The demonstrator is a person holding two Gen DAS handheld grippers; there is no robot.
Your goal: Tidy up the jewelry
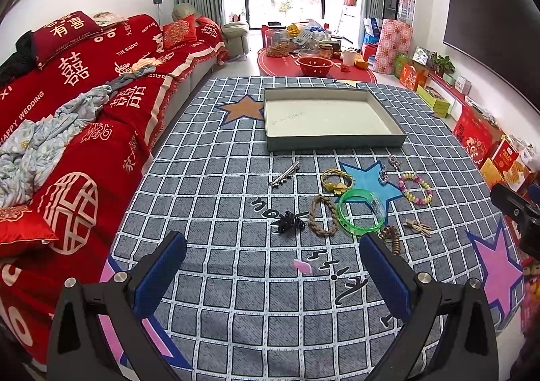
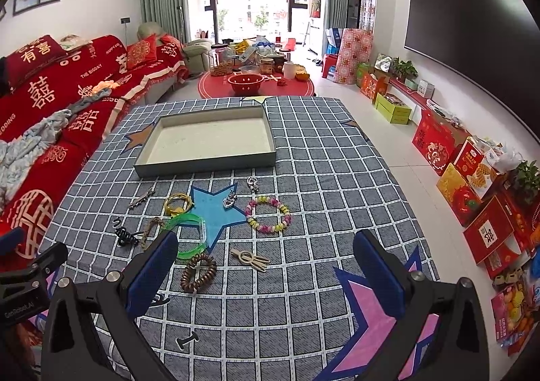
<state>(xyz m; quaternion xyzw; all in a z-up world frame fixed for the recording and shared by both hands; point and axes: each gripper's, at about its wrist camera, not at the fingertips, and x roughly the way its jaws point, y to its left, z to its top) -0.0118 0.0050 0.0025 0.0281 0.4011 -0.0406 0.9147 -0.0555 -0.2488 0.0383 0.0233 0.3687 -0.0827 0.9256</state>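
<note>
While my left gripper (image 1: 272, 268) and right gripper (image 2: 265, 266) gape wide, holding nothing, the green bangle (image 1: 360, 214) lies at twelve o'clock — box (image 1: 332, 139) beyond

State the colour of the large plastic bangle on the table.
Translucent green bangle, clearest in the left wrist view.

Legible markings: the red sofa cover (image 1: 101, 83) carries "HAPPY WEDDING", "THE BIGDAY", "HAPPY" and repeated white "囍" characters. The red cushion (image 1: 65, 30) at the sofa back reads "有喜"; its smaller line is too fine to read. The left gripper body (image 2: 20, 293), in the right wrist view, is marked "GenRobot.AI". The print inside the grey tray (image 1: 334, 141) is illegible.
</note>
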